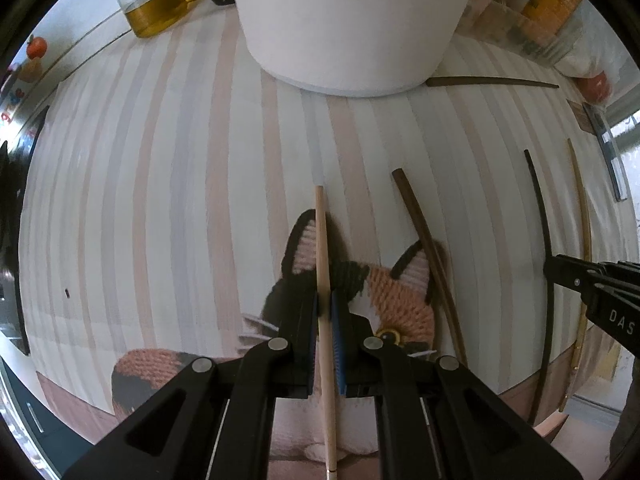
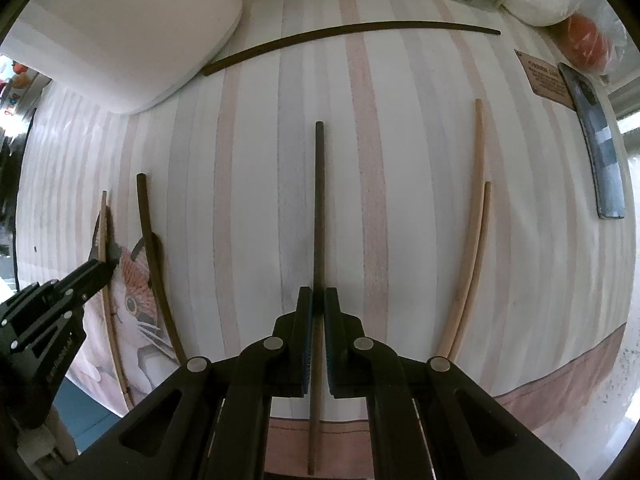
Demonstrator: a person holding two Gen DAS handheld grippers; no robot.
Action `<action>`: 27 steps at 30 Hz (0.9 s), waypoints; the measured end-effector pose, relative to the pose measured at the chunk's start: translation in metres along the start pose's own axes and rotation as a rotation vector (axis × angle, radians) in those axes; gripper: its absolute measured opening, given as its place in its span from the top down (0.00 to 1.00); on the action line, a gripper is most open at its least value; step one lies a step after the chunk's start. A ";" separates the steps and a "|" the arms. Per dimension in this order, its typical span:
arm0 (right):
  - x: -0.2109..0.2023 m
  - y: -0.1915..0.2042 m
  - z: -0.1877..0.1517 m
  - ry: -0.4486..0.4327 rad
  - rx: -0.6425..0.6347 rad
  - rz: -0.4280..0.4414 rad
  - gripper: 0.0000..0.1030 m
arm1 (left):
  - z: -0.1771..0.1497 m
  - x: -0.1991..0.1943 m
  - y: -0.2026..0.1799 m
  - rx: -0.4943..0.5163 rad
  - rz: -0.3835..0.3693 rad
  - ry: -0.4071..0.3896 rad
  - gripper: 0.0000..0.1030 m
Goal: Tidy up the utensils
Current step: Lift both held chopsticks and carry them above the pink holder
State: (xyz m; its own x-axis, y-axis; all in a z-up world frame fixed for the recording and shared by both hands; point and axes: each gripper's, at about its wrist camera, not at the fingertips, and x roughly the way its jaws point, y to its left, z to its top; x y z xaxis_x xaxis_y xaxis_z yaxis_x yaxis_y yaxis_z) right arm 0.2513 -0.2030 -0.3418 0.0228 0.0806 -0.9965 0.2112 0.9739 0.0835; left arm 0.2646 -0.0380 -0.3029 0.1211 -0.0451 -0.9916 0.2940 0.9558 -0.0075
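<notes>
1. Left wrist view: left gripper (image 1: 325, 312) clenched on a light wooden chopstick (image 1: 323, 256), frame centre, lying over a knitted cat mat (image 1: 400, 292). Thin, stiff, light, smooth; grip is near mid-length, so it shouldn't tip. Right gripper's body, right edge, reads "DAS".
2. Right wrist view: right gripper (image 2: 315, 308) clenched on a dark chopstick (image 2: 319, 200), centre, on striped cloth (image 2: 400, 200). Pale pair (image 2: 476, 240) at right; another dark stick (image 2: 352, 32) up top. Card upper right: text unreadable.
</notes>
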 end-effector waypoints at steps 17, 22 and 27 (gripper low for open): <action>-0.046 -0.012 -0.028 -0.220 0.055 0.132 0.95 | 0.013 -0.074 0.014 -0.050 -0.041 -0.175 0.96; -0.075 -0.012 -0.033 -0.312 0.046 0.146 0.95 | 0.018 -0.104 0.019 -0.056 -0.052 -0.254 0.96; -0.104 -0.005 -0.028 -0.406 0.035 0.159 0.96 | 0.024 -0.127 0.018 -0.065 -0.063 -0.316 0.96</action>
State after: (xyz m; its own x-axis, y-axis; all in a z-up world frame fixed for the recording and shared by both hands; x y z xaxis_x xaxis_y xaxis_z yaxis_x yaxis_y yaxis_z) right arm 0.2204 -0.2099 -0.2382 0.4390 0.1324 -0.8887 0.2066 0.9477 0.2432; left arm 0.2771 -0.0220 -0.1743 0.3955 -0.1833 -0.9000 0.2503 0.9643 -0.0864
